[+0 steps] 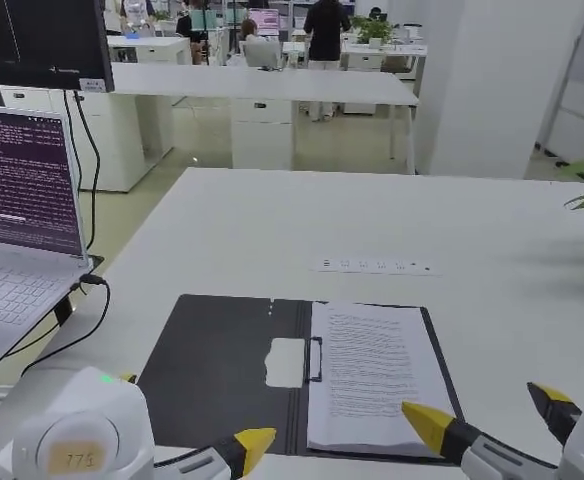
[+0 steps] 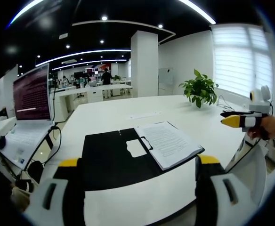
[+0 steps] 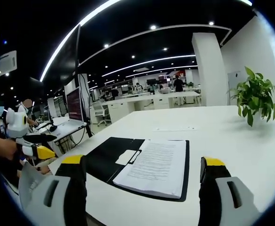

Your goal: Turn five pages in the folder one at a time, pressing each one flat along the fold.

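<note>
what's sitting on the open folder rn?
A stack of printed pages lies on the right half of the folder; a small white patch sits on the left half by the spine. Lower sheets and the cover beneath are hidden.

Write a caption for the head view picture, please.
Open folder, pages on its right side, on a white table; left gripper and right gripper held open nearby.

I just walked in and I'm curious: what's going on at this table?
Someone holds two grippers above a white table. A black folder lies open there, with printed pages stacked on its right half. The left gripper and right gripper hover near its front edge, jaws open, touching nothing.
</note>
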A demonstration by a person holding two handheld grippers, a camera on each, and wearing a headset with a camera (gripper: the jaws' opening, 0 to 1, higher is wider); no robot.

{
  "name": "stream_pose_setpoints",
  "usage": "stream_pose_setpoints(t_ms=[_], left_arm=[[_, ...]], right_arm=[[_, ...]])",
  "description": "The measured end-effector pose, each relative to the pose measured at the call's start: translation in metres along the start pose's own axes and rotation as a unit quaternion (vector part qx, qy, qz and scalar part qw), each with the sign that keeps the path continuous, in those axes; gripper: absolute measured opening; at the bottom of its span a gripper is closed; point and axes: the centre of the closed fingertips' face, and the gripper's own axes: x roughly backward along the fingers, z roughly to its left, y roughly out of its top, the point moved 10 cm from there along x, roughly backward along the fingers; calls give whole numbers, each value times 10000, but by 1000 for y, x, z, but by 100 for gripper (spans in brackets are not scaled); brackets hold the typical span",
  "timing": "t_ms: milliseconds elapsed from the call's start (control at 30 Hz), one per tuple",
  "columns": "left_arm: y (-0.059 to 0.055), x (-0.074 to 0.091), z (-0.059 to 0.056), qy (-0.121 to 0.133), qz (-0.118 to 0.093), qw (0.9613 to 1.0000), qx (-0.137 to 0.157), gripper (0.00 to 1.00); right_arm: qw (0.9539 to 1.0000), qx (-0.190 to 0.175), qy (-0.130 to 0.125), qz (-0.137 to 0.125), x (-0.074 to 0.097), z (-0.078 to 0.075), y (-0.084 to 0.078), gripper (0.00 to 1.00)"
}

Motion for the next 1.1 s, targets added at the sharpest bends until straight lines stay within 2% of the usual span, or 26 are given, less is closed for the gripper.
stream_pose_setpoints(t_ms=[367,700,1100], left_arm=[[-5,-3,2,8,91,9999,43,99],[-3,-11,5,26,73,9999,73,99],[-7,-17,7,39,124,9999,86,99]], right_arm=[[9999,38,22,98,-3,0,-2,100],[9998,64,50,156,-9,-1,-2,100],[9997,67,72,228,-14,-4,-6,100]])
